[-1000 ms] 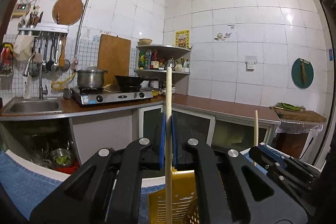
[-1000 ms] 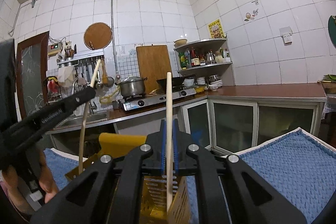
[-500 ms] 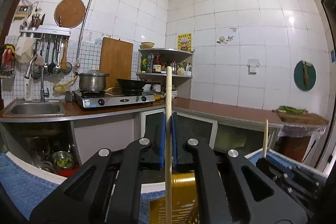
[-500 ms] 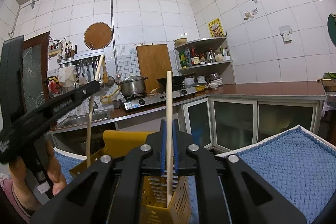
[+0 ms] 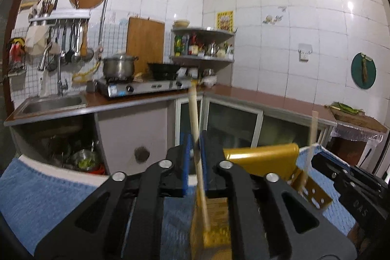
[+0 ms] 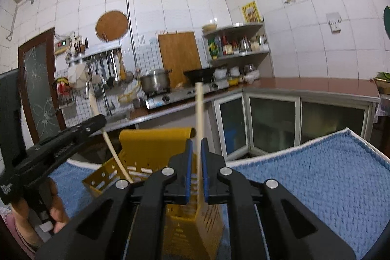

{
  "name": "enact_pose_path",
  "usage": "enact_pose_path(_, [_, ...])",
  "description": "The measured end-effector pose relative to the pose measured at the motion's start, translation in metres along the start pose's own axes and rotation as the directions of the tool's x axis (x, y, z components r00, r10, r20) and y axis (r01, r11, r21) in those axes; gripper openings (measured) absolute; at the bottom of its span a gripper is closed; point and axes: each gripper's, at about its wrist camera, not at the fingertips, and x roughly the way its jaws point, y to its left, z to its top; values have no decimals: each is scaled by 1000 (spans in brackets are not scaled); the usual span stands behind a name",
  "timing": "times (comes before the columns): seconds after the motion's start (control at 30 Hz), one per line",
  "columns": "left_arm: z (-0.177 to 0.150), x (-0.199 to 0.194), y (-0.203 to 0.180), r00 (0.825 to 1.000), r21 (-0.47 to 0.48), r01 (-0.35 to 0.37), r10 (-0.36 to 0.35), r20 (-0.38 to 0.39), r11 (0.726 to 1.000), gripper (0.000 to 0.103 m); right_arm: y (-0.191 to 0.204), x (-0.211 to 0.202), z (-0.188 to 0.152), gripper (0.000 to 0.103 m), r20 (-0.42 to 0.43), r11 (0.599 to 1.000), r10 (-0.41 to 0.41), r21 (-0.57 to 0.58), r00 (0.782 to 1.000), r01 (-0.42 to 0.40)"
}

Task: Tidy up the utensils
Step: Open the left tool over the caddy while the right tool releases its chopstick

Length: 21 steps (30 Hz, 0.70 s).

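Both claws have their blue pads spread slightly, the left claw (image 5: 194, 157) around a tilted chopstick (image 5: 195, 113) and the right claw (image 6: 196, 162) around an upright chopstick (image 6: 199, 113), each stick's lower end inside the yellow holder (image 6: 156, 140) on the blue towel (image 6: 316, 174).

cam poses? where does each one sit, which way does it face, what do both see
Left wrist: on the left claw, facing along its fingers past a chopstick toward the stove; right claw at its right edge.
Right wrist: on the right claw, facing the same counter; left claw and hand show.
Shared: yellow utensil holder, blue towel.
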Motion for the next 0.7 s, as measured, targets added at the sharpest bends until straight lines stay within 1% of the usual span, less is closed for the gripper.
enact_pose_path(0.03, [0, -7, 3, 1000, 0, -12, 12, -22, 1000, 33, -1, -3, 2, 31, -20, 1000, 7, 10, 1000, -7])
enact_pose_path(0.07, [1, -13, 4, 999, 0, -23, 23, -25, 1000, 40, -3, -6, 2, 50, -24, 1000, 11, 23, 1000, -11])
enact_pose_path(0.1, [1, -23, 6, 999, -5, -41, 41, -27, 999, 52, -4, -12, 4, 52, -22, 999, 10, 34, 1000, -9])
enact_pose_path(0.13, [0, -29, 8, 998, -8, -48, 48, -32, 999, 59, -4, -18, 6, 52, -23, 999, 6, 33, 1000, -6])
enact_pose_path(0.2, [-2, -47, 13, 996, -19, -59, 58, -61, 998, 61, -4, -28, 8, 52, -33, 1000, 6, 25, 999, -5])
enact_pose_path(0.27, [-4, -61, 18, 994, -28, -71, 68, -87, 997, 68, -2, -41, 9, 52, -46, 1000, 7, 16, 999, -6])
enact_pose_path(0.33, [-8, -78, 22, 991, -35, -90, 86, -106, 995, 79, 1, -54, 9, 52, -60, 1000, 3, 1, 998, -3])
enact_pose_path(0.5, [-24, -119, 25, 984, -37, -123, 117, -136, 992, 91, 4, -86, 1, 52, -96, 1000, 1, -5, 995, -2])
enact_pose_path(0.7, [-47, -148, 18, 977, -33, -137, 129, -170, 990, 96, -2, -123, -21, 55, -132, 1000, -25, 0, 991, 25])
